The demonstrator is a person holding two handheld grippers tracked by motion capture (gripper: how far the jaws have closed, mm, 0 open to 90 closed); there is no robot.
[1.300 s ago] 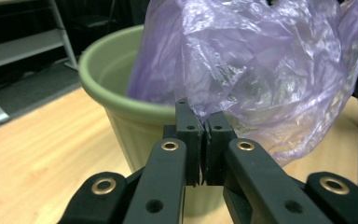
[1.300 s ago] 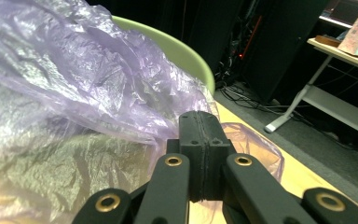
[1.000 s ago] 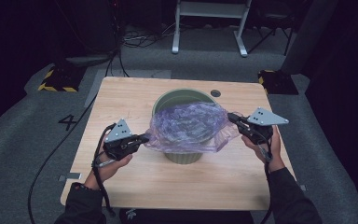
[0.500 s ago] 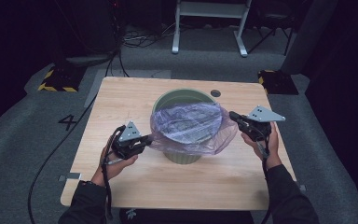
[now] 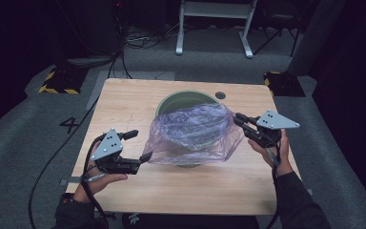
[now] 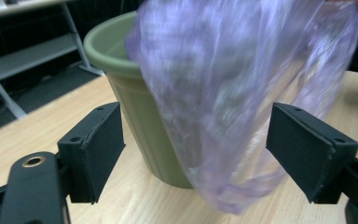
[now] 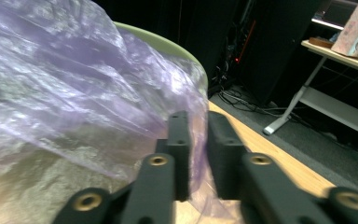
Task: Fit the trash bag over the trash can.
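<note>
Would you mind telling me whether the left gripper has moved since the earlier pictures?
Yes. The left gripper has drawn back from the green pot toward the table's near left edge, its fingers having just opened off the purple bag.

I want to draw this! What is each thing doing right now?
Purple plastic bag: draped over the pot's rim, hanging down its near side.
Green plant pot: upright on the table, partly covered.
Left claw: open, clear of the bag.
Right claw: slightly open, bag edge between its jaws.

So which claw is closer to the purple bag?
Right. The right claw sits at the bag's edge; the left claw hangs open, just off its other side.
</note>
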